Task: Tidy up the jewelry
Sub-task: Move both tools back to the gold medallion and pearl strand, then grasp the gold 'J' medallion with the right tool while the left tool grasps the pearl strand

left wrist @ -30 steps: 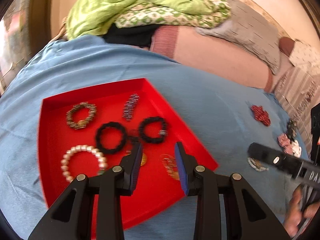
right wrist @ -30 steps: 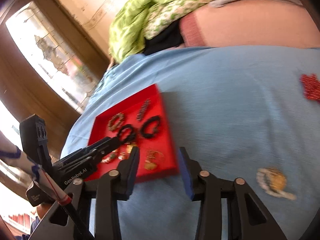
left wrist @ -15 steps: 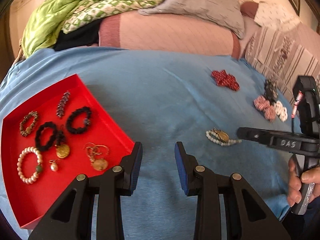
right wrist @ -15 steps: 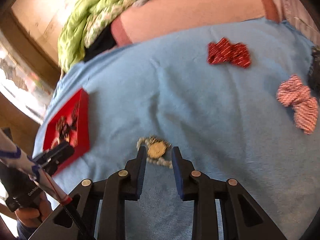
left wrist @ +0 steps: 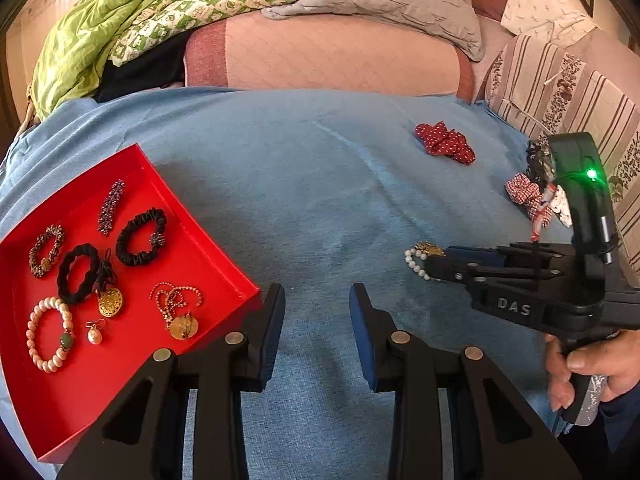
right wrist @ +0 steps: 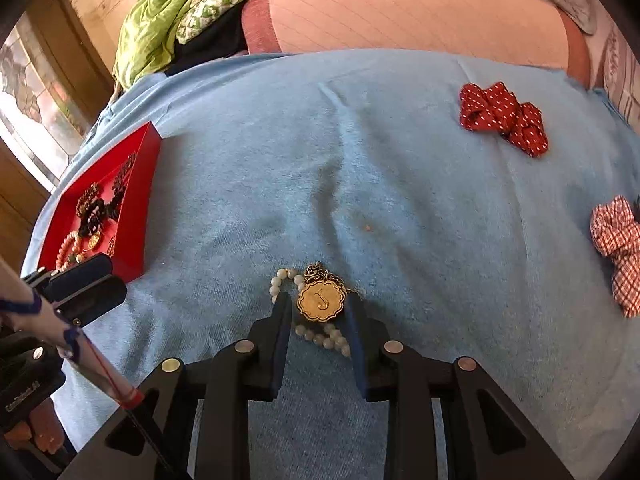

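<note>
A pearl bracelet (right wrist: 320, 336) with a gold "J" medallion (right wrist: 321, 299) lies on the blue cloth. My right gripper (right wrist: 318, 304) is lowered over it, one finger on each side of the medallion. The pads sit close beside it, with a thin gap showing on the left. In the left wrist view the right gripper (left wrist: 432, 264) reaches the bracelet (left wrist: 414, 264) from the right. My left gripper (left wrist: 316, 300) stands open and empty over the cloth beside the near corner of the red tray (left wrist: 100, 380). The tray holds several bracelets, black scrunchies and pendants.
A red dotted scrunchie (right wrist: 502, 116) lies far right on the cloth, and a red checked one (right wrist: 618, 248) and a dark one (left wrist: 538, 160) sit near the right edge. Pillows and a green quilt (left wrist: 120, 20) line the back. A hand (left wrist: 588, 364) holds the right gripper's handle.
The left gripper swung right, from over the tray to the cloth beside it. The right gripper narrowed its jaws, moved right and sank around the medallion.
</note>
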